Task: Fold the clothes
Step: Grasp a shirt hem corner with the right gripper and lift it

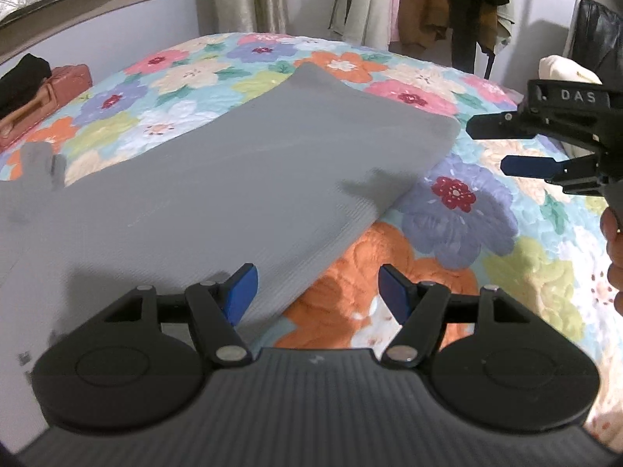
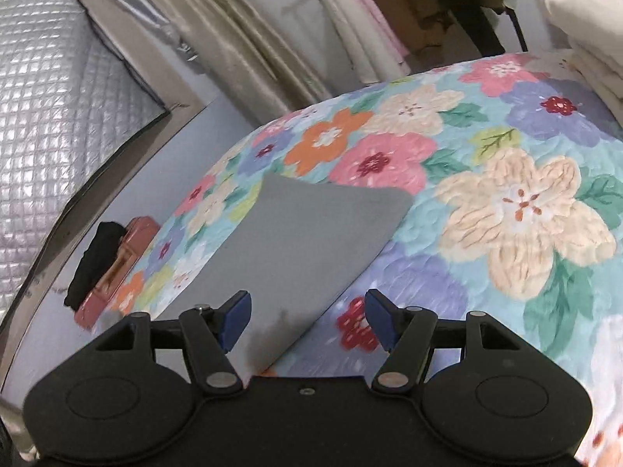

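My left gripper (image 1: 317, 290) and right gripper (image 2: 307, 317) both gape wide, holding nothing. The folded grey garment (image 1: 249, 190) lies flat on the floral quilt (image 1: 486, 233) below them.

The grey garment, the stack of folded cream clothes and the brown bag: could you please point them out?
grey garment (image 1: 241, 179), left wrist view, middle
folded cream clothes (image 2: 584, 31), right wrist view, side
brown bag (image 1: 43, 105), left wrist view, top

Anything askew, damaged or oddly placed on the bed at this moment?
Nothing stands out. The grey garment lies flat and smooth on the floral quilt, with cream folded clothes stacked at the far edge. Both grippers hover with jaws open, holding nothing.
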A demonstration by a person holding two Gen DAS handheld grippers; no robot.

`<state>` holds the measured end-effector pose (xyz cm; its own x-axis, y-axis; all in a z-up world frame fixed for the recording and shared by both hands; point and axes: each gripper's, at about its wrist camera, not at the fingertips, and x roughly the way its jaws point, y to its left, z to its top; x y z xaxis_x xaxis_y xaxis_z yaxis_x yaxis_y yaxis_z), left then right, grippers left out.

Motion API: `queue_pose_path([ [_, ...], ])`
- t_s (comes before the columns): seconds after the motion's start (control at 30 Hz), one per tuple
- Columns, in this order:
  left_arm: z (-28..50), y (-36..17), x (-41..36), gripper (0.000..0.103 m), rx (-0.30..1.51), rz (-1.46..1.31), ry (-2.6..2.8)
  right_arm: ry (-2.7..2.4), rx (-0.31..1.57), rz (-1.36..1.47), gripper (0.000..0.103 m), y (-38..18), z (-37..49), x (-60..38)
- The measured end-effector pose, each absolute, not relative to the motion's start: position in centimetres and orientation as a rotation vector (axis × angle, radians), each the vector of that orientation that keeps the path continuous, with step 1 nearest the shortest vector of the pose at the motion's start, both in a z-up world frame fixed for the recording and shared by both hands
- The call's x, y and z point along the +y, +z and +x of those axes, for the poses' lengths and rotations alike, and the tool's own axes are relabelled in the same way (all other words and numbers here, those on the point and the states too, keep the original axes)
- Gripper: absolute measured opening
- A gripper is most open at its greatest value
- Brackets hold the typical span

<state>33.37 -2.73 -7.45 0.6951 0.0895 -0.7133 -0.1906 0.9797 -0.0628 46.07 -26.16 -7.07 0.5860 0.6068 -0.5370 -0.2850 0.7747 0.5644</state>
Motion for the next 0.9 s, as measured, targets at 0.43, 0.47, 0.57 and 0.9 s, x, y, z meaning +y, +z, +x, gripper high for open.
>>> queue_pose_path([
  [0.43, 38.2, -10.3, -4.2, 0.069, 0.864, 0.002, 0.236, 0.494, 0.834, 0.511, 0.070, -11.3, 52.5, -25.6],
  [0.47, 38.5, -10.5, -4.1, 0.069, 0.859, 0.008, 0.243, 0.487, 0.835, 0.518, 0.070, -11.9, 53.0, -25.5],
  [0.57, 39.3, -10.6, -3.9, 0.065, 0.857, 0.003, 0.252, 0.492, 0.804, 0.508, 0.070, -13.1, 54.8, -24.8],
  [0.9, 39.8, -10.7, -3.5, 0.031, 0.839, -0.009, 0.214, 0.511, 0.691, 0.434, 0.006, -12.4, 55.8, -22.6],
])
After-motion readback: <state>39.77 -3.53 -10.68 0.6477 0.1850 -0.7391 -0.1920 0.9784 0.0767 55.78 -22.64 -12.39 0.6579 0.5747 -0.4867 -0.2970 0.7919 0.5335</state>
